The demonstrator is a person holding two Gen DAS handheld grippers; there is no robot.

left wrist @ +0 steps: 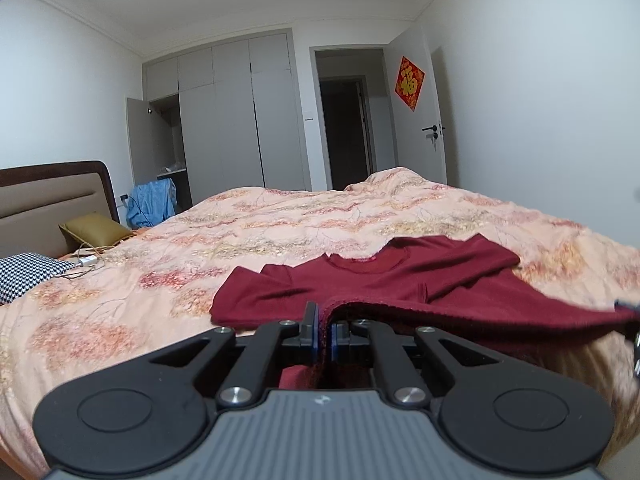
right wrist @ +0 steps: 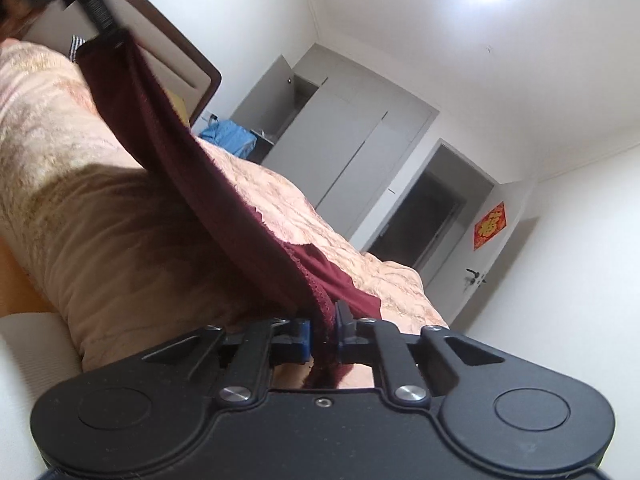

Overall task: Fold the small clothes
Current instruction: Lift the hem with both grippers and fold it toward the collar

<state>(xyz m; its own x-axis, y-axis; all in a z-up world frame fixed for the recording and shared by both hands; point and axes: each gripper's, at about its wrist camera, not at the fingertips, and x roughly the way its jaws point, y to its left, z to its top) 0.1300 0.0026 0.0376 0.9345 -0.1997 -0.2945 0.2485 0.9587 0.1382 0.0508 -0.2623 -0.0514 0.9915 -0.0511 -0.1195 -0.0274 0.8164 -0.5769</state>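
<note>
A dark red long-sleeved shirt lies on the peach floral bedspread, collar towards the far side, sleeves spread. My left gripper is shut on the shirt's near hem at the bed's near edge. My right gripper is shut on the same hem further along; the shirt stretches taut from it up to the left gripper at the top left. The hem is lifted off the bed between the two grippers.
A brown headboard, an olive pillow and a checked pillow with a charger cable are at the left. Blue clothes hang by an open grey wardrobe. An open doorway is behind the bed.
</note>
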